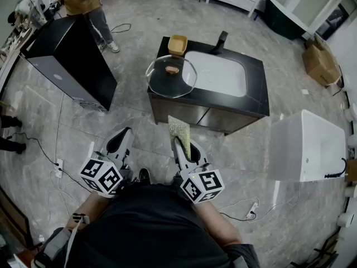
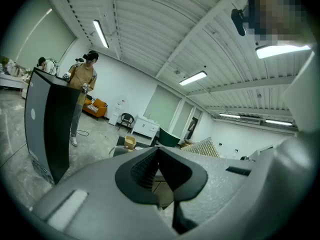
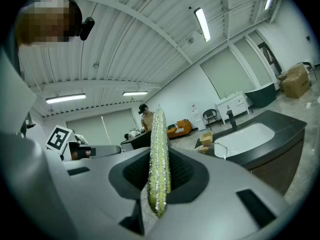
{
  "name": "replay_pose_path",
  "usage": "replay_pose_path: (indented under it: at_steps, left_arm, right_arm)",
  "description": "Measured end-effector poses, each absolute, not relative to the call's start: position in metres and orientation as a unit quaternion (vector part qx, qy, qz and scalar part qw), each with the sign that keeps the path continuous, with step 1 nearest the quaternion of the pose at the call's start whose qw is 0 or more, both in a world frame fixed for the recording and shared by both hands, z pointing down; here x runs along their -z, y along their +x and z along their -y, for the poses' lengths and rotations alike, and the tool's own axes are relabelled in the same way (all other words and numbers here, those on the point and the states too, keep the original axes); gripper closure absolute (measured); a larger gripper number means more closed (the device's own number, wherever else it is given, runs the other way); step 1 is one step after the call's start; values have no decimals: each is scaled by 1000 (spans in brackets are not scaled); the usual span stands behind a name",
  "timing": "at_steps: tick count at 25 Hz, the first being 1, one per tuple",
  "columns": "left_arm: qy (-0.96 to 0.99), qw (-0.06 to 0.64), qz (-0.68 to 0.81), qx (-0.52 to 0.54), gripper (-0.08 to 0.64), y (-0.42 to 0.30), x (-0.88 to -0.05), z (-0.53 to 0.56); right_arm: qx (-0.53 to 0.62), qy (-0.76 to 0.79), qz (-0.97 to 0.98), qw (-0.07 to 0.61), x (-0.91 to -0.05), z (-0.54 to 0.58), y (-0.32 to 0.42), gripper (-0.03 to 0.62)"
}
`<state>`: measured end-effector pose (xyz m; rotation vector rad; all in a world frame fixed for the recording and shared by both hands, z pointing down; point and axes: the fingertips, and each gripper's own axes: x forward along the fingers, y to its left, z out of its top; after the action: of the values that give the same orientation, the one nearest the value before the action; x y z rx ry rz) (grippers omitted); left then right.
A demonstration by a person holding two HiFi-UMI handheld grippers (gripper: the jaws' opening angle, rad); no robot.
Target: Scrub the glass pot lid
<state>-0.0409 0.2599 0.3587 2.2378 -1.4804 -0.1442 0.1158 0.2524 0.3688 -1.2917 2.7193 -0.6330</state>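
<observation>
Right gripper (image 3: 159, 176) is clamped on a thin, glittery yellow-green scrub pad (image 3: 159, 149) that stands on edge, its long axis running forward past the jaw tips. Left gripper (image 2: 159, 170), beside it, has its ribbed jaws together on nothing. Ahead of the right gripper, the round, domed glass pot lid (image 1: 171, 80) lies flat, brown knob (image 1: 172, 70) up, on a dark counter (image 1: 254, 99) just beside a white sink (image 1: 217, 74).
</observation>
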Motion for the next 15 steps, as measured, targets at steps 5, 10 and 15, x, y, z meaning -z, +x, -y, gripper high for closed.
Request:
replay_pose_path:
  at_steps: [5, 10, 15]
  left_arm:
    - [814, 233, 530, 54, 558, -59, -360, -255]
    - [821, 242, 513, 60, 558, -76, -365, -248]
    - [831, 258, 488, 68, 558, -97, -374, -239]
  right_arm:
    - [206, -431, -878, 30, -368, -251, 100, 537]
    - [205, -444, -871, 46, -367, -250, 85, 537]
    - [213, -462, -860, 46, -371, -245, 61, 537]
